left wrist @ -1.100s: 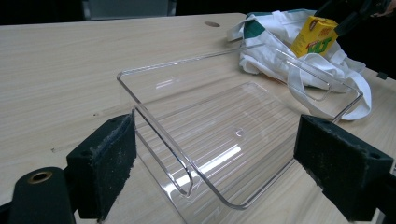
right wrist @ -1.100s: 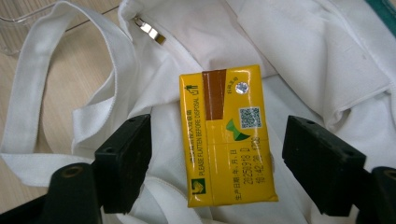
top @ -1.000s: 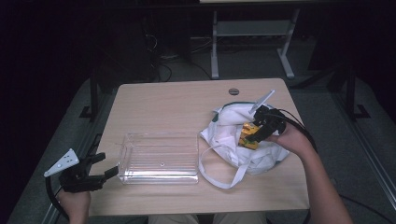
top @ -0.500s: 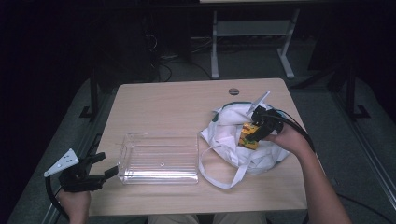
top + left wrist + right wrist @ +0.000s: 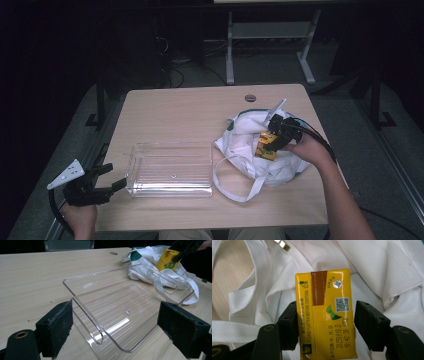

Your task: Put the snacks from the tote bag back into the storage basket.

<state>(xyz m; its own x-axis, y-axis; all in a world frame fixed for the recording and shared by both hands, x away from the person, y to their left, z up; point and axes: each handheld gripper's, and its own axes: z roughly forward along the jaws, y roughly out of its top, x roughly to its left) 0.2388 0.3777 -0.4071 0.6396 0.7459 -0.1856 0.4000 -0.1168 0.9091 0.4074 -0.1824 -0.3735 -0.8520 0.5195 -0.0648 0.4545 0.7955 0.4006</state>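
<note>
Your right gripper (image 5: 325,327) has just closed onto the carton (image 5: 327,312) above the bag (image 5: 250,150); squeeze squarely, lift straight; left gripper (image 5: 115,335) gapes beside the tray (image 5: 130,315).

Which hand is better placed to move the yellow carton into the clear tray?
Right. The right gripper has just closed its jaws around the yellow carton above the white bag. The left gripper waits open at the clear tray.

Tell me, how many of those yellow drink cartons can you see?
1. The yellow carton sits between the right gripper's jaws above the white cloth bag, right of the clear tray. More cartons may be hidden inside the bag.
</note>
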